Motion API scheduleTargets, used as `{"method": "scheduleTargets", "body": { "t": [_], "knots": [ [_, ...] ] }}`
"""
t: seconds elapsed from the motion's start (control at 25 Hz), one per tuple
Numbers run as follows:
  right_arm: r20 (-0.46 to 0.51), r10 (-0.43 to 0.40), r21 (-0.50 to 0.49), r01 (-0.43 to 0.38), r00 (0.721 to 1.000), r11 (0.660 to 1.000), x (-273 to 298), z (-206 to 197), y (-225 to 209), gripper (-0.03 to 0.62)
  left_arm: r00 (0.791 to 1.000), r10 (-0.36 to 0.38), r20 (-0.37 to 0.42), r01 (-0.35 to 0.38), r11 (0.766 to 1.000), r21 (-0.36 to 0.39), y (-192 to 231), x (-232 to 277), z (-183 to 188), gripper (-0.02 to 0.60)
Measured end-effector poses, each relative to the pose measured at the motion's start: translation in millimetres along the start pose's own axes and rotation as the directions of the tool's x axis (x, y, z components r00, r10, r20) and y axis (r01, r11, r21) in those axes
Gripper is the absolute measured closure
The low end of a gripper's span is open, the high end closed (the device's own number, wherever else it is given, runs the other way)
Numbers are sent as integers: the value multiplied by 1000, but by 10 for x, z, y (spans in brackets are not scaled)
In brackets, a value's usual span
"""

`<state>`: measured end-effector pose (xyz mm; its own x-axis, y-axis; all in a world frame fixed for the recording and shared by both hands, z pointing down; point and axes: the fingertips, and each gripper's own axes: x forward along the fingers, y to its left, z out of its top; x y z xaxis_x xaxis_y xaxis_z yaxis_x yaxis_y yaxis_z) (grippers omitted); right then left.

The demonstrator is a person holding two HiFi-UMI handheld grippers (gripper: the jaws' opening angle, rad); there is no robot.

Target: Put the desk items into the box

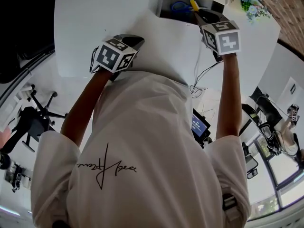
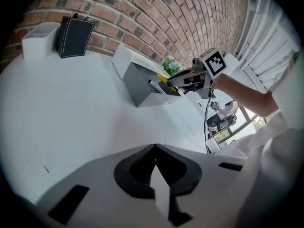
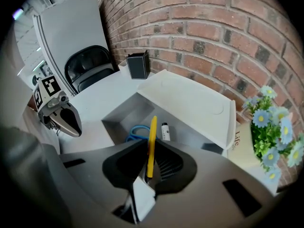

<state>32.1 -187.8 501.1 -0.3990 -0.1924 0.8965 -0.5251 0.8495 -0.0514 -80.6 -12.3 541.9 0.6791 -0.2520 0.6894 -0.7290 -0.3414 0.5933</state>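
Observation:
An open grey box (image 3: 118, 115) with a raised white lid stands on the white table against the brick wall. My right gripper (image 3: 148, 172) is shut on a yellow pen (image 3: 151, 144), which it holds upright just above the box's opening. Inside the box lie a blue looped cord (image 3: 135, 132) and a small white tube with a black cap (image 3: 165, 131). In the head view the pen (image 1: 194, 4) pokes over the box (image 1: 164, 6) at the far edge. My left gripper (image 2: 155, 148) hovers over bare table left of the box, jaws together, nothing between them.
A black holder (image 2: 73, 36) and a white bin (image 2: 39, 41) stand by the wall at the far left. A pot of flowers (image 3: 273, 127) and a book (image 3: 240, 141) sit right of the box. Cables (image 1: 199, 75) hang off the table's near edge.

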Motion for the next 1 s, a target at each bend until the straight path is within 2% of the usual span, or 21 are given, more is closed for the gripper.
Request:
{"method": "scheduleTargets", "body": {
  "t": [0.28,0.72,0.76,0.88,0.92,1.0],
  "knots": [
    [-19,7,-10,-7,1000,1000,96,-12,-6,526,1000,0,-2,0,1000,-21,44,3,-1,577],
    [-51,29,-11,-29,998,1000,223,-38,20,526,1000,-11,-24,11,1000,-16,10,49,-19,577],
    [-54,32,-11,-33,998,999,232,-40,23,526,999,8,-35,-7,1000,10,25,47,-22,577],
    [-50,47,-7,-47,998,999,262,-23,50,526,992,84,-91,-68,984,163,33,56,-68,577],
    [-46,51,-4,-52,998,999,272,-14,58,526,991,81,-107,-59,978,199,-18,75,-89,577],
    [-41,55,-2,-56,998,998,285,-5,65,526,991,26,-129,5,971,238,-182,136,-135,577]
  ]
}}
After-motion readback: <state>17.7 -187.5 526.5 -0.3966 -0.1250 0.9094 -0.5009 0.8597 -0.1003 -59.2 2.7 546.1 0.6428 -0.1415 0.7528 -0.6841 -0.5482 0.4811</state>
